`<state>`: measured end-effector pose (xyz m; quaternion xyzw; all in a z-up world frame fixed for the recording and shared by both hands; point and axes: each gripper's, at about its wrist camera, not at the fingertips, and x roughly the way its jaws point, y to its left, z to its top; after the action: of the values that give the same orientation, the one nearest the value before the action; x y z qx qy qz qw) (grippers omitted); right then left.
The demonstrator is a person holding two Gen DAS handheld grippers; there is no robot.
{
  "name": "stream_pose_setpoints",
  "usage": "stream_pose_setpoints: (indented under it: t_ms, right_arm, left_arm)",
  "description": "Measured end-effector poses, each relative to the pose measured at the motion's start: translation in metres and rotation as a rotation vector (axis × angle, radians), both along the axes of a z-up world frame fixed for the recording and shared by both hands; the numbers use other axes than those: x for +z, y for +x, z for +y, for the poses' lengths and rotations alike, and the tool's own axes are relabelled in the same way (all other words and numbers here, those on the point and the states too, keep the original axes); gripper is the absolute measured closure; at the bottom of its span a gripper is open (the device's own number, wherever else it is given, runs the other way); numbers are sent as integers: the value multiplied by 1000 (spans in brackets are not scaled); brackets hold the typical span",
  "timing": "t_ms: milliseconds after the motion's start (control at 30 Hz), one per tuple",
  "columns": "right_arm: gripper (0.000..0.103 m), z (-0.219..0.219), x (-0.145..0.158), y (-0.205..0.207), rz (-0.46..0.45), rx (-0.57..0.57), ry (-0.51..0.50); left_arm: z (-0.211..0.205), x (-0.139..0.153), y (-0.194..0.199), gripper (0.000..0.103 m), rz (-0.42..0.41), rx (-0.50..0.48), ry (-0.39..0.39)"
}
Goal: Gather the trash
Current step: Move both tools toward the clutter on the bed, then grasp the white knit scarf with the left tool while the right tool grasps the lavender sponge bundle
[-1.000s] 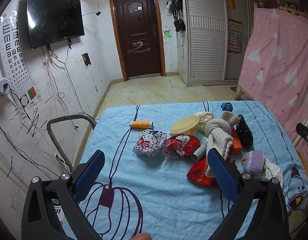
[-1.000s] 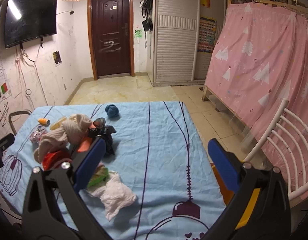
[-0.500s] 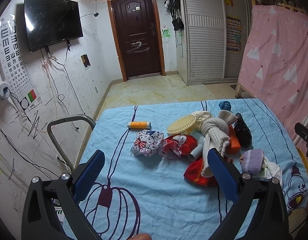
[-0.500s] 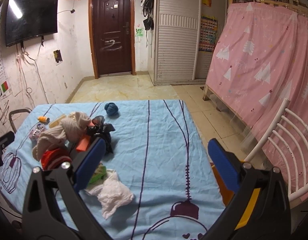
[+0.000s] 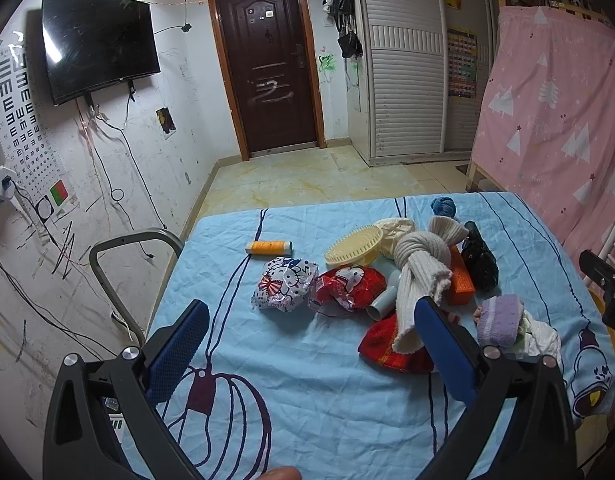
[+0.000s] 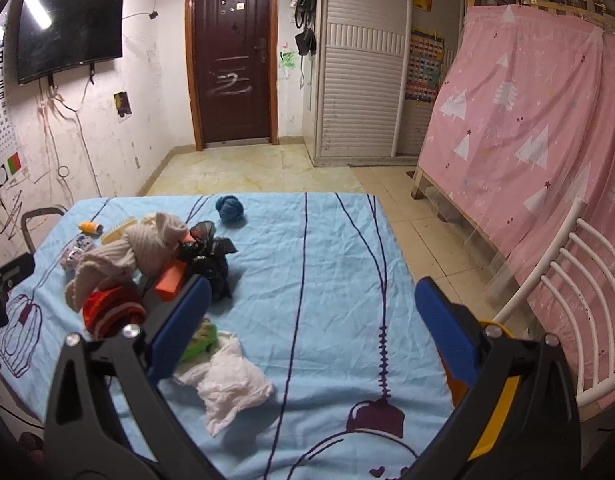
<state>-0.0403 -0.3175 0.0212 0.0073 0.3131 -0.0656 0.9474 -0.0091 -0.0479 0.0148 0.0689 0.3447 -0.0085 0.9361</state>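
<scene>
A pile of clutter lies on the blue tablecloth (image 5: 299,368). It holds a white Hello Kitty wrapper (image 5: 284,283), a red wrapper (image 5: 349,289), an orange spool (image 5: 268,246), a yellow brush (image 5: 353,245), a knotted cream scarf (image 5: 421,268), an orange box (image 5: 459,276), a black bag (image 5: 479,258) and a crumpled white tissue (image 6: 227,384). My left gripper (image 5: 311,344) is open and empty, above the near left of the table. My right gripper (image 6: 311,320) is open and empty, above the near right, with the tissue by its left finger.
A blue yarn ball (image 6: 228,208) lies at the table's far side. A grey chair frame (image 5: 131,248) stands left of the table. A white rail (image 6: 579,288) and pink curtain (image 6: 539,120) are on the right. A yellow bin rim (image 6: 503,336) shows behind my right finger.
Both grippers have drifted slightly, so the table sits a little lower and closer in both views. The objects have not moved and both grippers stay open.
</scene>
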Motion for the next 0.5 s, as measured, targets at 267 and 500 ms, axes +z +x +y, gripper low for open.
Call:
stream_pose_setpoints:
  t_ms: [267, 500]
  right_arm:
    - [4, 6, -4, 3, 11, 53, 32]
    - [4, 23, -16, 4, 73, 319, 264]
  left_arm:
    - [-6, -2, 5, 9, 13, -27, -10]
    - [-5, -5, 19, 9, 57, -102, -90]
